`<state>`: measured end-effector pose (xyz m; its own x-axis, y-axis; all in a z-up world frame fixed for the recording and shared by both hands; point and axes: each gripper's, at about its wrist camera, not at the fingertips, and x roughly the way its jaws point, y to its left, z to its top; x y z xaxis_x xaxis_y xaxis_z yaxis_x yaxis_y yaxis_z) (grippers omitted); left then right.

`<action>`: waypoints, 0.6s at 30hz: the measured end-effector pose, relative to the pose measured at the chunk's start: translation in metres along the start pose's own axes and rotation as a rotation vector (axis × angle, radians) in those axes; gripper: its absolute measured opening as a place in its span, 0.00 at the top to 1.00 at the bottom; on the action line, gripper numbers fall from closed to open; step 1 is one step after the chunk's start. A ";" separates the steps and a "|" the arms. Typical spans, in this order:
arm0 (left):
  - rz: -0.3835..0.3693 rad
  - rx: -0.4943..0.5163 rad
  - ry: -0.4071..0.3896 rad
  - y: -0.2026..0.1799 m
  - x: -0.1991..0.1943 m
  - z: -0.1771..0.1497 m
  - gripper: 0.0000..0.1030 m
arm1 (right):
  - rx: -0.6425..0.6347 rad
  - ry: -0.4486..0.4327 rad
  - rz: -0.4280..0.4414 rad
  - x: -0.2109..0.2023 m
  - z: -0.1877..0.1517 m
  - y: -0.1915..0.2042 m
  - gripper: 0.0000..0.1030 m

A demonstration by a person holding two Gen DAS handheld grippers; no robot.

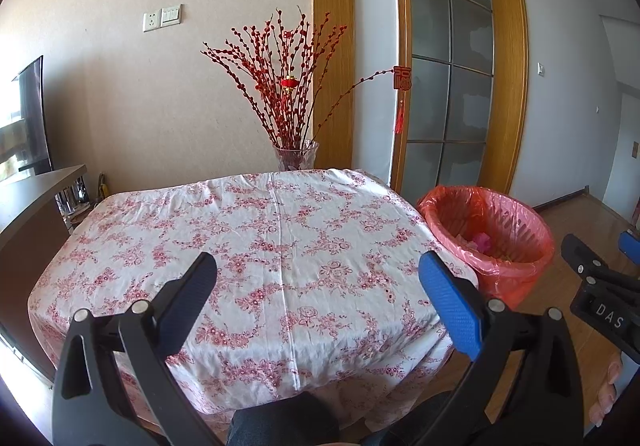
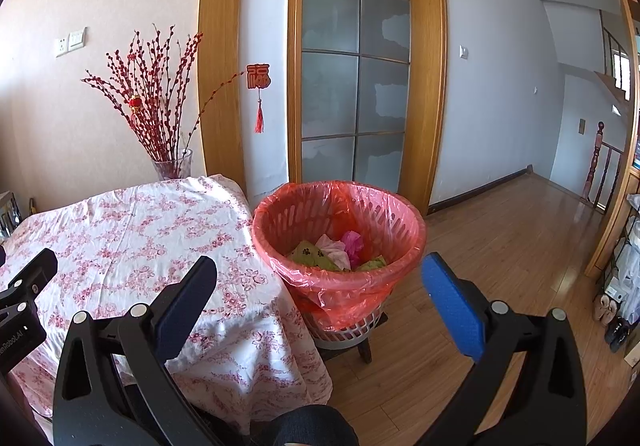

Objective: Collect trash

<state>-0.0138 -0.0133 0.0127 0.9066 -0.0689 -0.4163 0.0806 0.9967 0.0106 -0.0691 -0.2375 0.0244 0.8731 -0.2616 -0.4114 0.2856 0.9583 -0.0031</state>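
A bin with a red plastic liner point(image 2: 340, 242) stands on a low stool to the right of the table; it also shows in the left wrist view point(image 1: 488, 234). Crumpled trash point(image 2: 340, 252), pink, white and green pieces, lies inside it. The table has a white cloth with pink flowers point(image 1: 260, 246) and bears no loose trash. My left gripper point(image 1: 318, 270) is open and empty above the table's near edge. My right gripper point(image 2: 320, 274) is open and empty in front of the bin, with nothing between the fingers.
A glass vase of red branches point(image 1: 296, 153) stands at the table's far edge. A dark sideboard point(image 1: 28, 213) is at the left. A glass-panelled door with a wooden frame point(image 2: 356, 77) is behind the bin. Wooden floor point(image 2: 500, 246) extends right.
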 end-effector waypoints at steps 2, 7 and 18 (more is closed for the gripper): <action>0.000 -0.001 0.001 -0.001 0.000 0.000 0.04 | 0.000 0.002 0.000 0.000 0.000 0.000 0.02; 0.000 -0.002 0.004 -0.001 0.000 0.000 0.04 | 0.000 0.003 0.001 0.001 0.000 0.001 0.02; 0.001 -0.006 0.009 -0.001 0.002 -0.002 0.04 | -0.002 0.006 0.000 0.001 -0.001 0.001 0.02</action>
<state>-0.0131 -0.0139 0.0106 0.9030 -0.0675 -0.4243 0.0771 0.9970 0.0054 -0.0682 -0.2367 0.0226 0.8707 -0.2613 -0.4167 0.2854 0.9584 -0.0047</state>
